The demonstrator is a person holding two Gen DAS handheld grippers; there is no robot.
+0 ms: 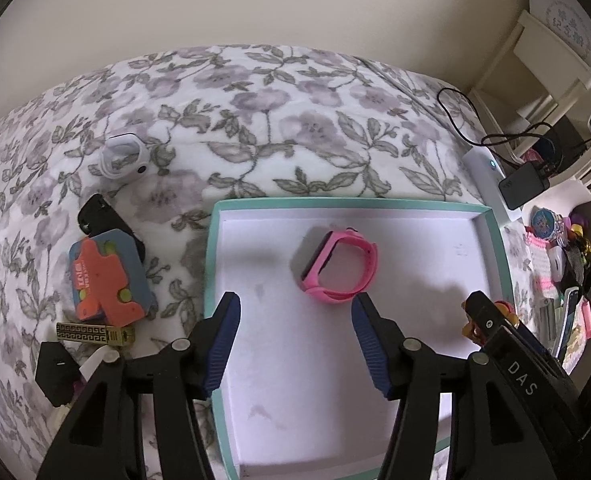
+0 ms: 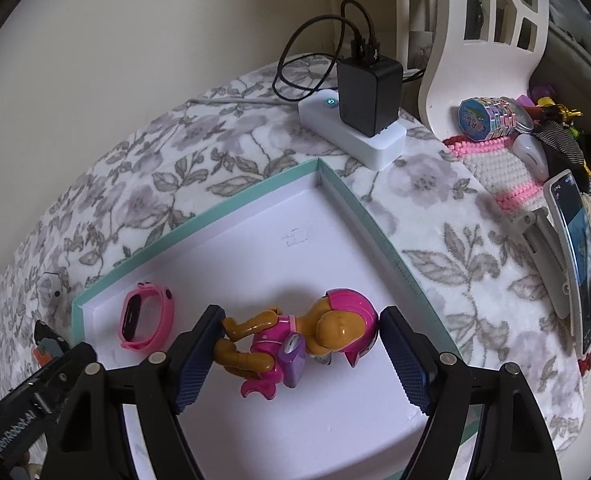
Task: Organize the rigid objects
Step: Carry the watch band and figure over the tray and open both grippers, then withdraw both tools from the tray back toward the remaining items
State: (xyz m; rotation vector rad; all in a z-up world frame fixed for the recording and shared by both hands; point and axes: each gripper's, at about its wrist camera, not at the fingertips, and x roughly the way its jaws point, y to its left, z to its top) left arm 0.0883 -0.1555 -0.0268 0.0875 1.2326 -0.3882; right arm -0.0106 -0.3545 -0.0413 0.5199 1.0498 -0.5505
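Lying on the floral bedspread [image 1: 255, 128], the teal-rimmed tray [image 1: 211, 264] held a toy pup [image 2: 295, 344] between the right tool's [image 2: 301, 354] pads, touching both; the pink watch [image 1: 337, 266] sat free beyond the left tool's [image 1: 295, 324] parted, empty pads.

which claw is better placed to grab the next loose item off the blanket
Left, probably. The left claw is empty, with the pink watch lying free in the tray, and loose items like the orange-and-blue toy lie beside it. The right claw straddles the toy pup.
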